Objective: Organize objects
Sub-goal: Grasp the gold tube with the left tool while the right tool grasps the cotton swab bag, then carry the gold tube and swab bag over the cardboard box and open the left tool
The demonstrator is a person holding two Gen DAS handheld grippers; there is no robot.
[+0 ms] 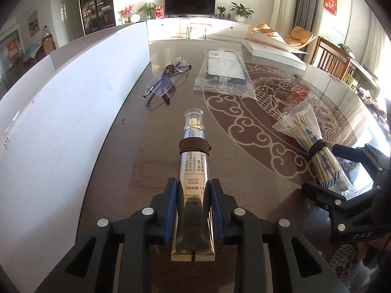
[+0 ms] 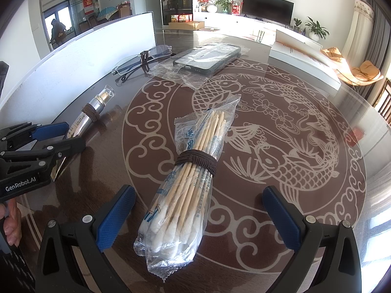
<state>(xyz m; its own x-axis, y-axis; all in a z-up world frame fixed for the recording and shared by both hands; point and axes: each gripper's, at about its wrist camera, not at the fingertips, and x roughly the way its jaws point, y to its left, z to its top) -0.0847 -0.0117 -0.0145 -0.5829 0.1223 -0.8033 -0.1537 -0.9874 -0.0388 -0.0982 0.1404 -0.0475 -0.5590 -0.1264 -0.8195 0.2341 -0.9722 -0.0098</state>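
Note:
A silver eye cream tube (image 1: 194, 161) with a clear cap and a brown cord wound round it lies on the dark table (image 1: 136, 161). My left gripper (image 1: 194, 185) is shut on its lower half, both blue pads pressing its sides. In the right wrist view the same tube (image 2: 91, 112) sits at the left in the left gripper (image 2: 69, 136). A plastic pack of cotton swabs (image 2: 193, 171), also bound with brown cord, lies between the fingers of my right gripper (image 2: 198, 191). That gripper is open, its pads well clear of the pack. The left wrist view shows the pack (image 1: 315, 144) and the right gripper (image 1: 325, 171).
Folded glasses (image 1: 166, 78) and a bagged phone case (image 1: 223, 70) lie further back on the table. A white box (image 1: 276, 53) stands at the far right. A white board (image 1: 73, 97) runs along the table's left side. A hand (image 2: 11, 224) holds the left gripper.

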